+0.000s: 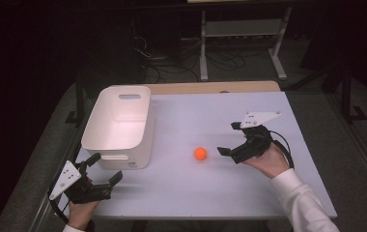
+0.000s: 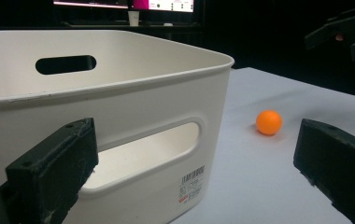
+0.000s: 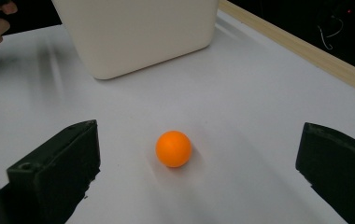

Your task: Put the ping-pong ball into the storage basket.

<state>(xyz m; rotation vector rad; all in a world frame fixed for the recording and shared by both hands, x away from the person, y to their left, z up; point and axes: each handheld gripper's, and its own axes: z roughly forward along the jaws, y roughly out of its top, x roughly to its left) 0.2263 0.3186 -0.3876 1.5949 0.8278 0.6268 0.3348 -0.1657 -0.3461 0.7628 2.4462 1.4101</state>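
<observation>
A small orange ball [image 1: 200, 153] [image 2: 268, 122] [image 3: 173, 148] rests on the white table, right of a white plastic bin [image 1: 119, 125] [image 2: 119, 107] [image 3: 138, 32] that looks empty. My right gripper [image 1: 229, 139] is open just right of the ball, jaws pointing at it; in the right gripper view the ball lies a short way ahead, between the two black jaws. My left gripper [image 1: 105, 167] is open at the table's front left, close to the bin's near wall, with nothing between its jaws.
The table [image 1: 210, 116] has a wooden strip [image 1: 210, 88] along its far edge. Beyond it stand a white shelf frame [image 1: 242, 29] and cables on a dark floor. The right gripper [image 2: 339, 30] appears far off in the left gripper view.
</observation>
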